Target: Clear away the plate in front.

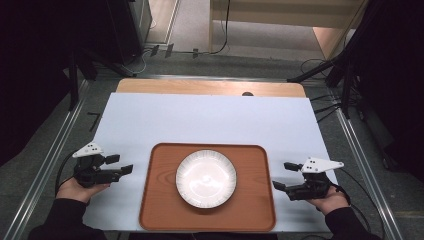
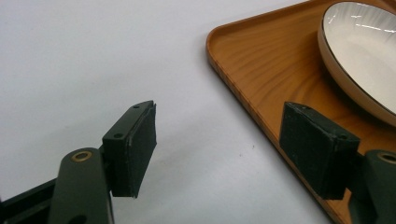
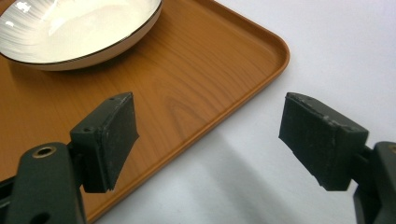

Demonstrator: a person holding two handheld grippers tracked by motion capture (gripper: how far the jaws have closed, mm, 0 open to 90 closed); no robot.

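A brown wooden tray lies near the table's front edge with a white ribbed plate in its middle. My left gripper is held just left of the tray, jaws open and nothing between them; its own view looks past the jaws at the tray's corner and the plate. On the other side, my right gripper sits close to the tray's right rim, open and empty too. Its view has the tray's corner and the plate beyond the jaws.
A white sheet covers most of the wooden table. Metal rails run along both sides. Black stands and cables crowd the floor beyond the far right corner.
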